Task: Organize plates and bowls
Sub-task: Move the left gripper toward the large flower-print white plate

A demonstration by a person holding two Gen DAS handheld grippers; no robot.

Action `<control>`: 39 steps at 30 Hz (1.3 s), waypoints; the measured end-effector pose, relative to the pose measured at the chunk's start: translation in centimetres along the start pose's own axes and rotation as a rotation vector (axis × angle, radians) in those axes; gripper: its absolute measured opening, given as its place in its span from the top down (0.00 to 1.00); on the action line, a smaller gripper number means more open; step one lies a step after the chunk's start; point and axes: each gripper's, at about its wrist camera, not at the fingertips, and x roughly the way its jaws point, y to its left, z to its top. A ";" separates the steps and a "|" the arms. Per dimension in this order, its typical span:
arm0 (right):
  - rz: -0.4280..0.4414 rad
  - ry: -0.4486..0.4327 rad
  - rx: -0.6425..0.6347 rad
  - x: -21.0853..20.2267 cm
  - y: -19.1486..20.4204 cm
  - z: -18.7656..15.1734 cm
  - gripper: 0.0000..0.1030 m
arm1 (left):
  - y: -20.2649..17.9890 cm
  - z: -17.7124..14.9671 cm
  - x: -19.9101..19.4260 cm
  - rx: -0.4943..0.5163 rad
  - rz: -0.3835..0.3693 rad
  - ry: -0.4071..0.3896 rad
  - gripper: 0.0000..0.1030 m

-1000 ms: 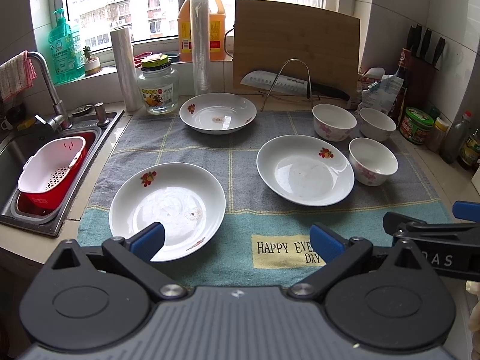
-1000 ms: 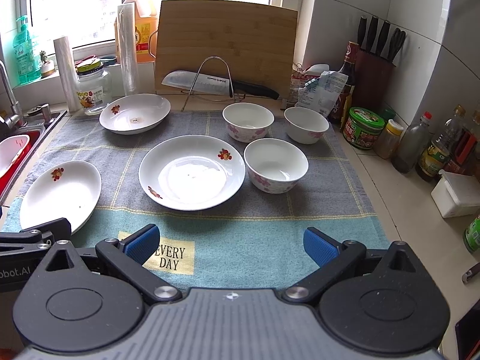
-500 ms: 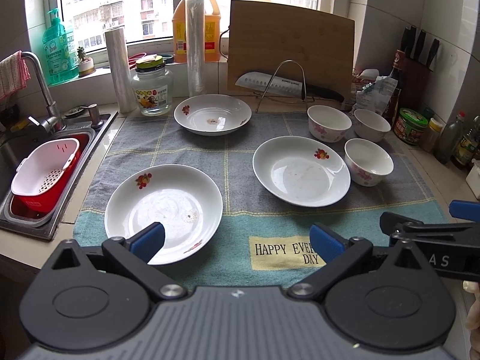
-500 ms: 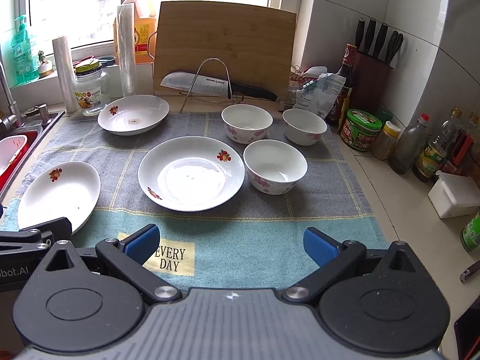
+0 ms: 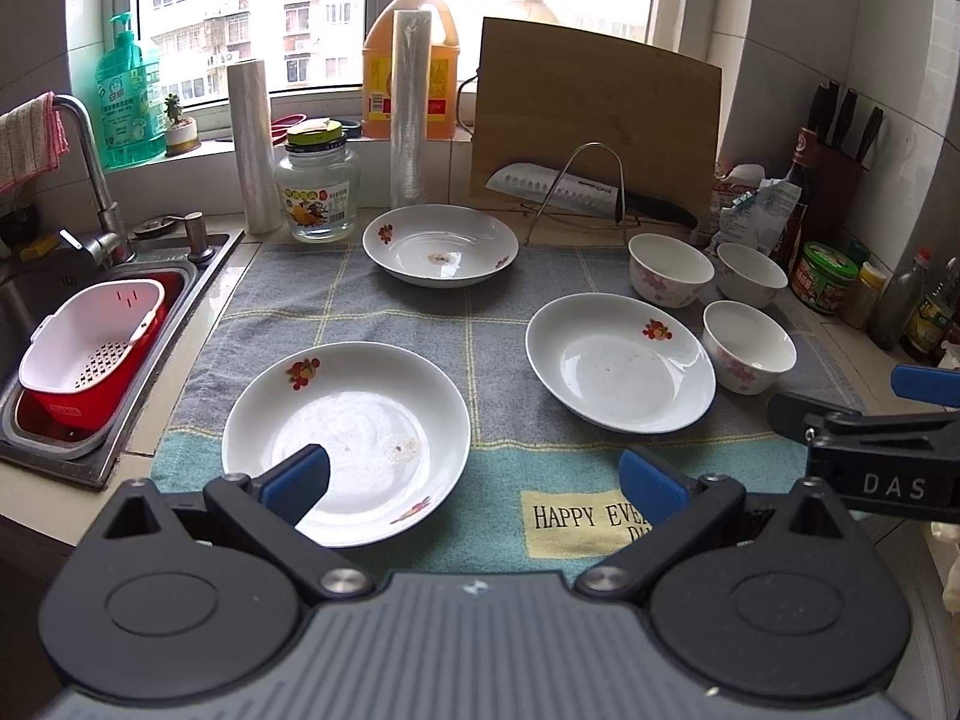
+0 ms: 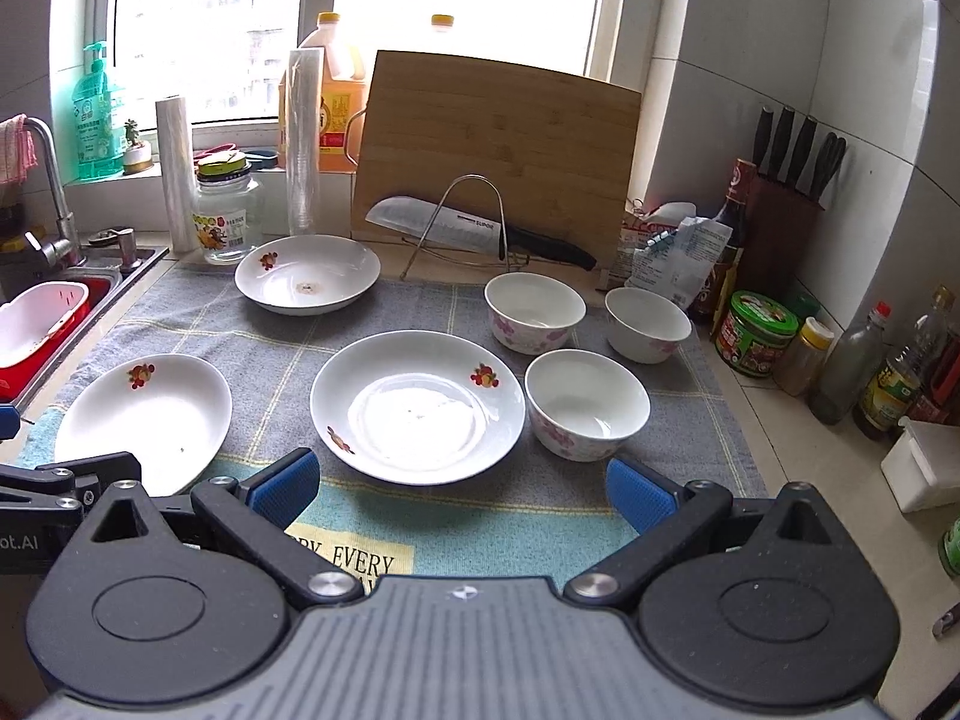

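Left gripper (image 5: 474, 480) gaping over near plate (image 5: 346, 441) (seemingly untouched), right gripper (image 6: 459, 489) likewise.

Both views now sit a little nearer the dishes than a second ago. In the left wrist view the near plate (image 5: 346, 443) lies slightly farther right and higher, and the sink (image 5: 72, 324) shows less of itself. In the right wrist view the middle plate (image 6: 417, 405) and nearest bowl (image 6: 587, 403) appear closer to the right gripper (image 6: 459, 489).
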 end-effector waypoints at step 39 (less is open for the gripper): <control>0.425 0.004 -0.167 10.0 0.6 2.6 0.00 | 4.0 -2.0 1.8 -0.114 0.223 0.047 0.01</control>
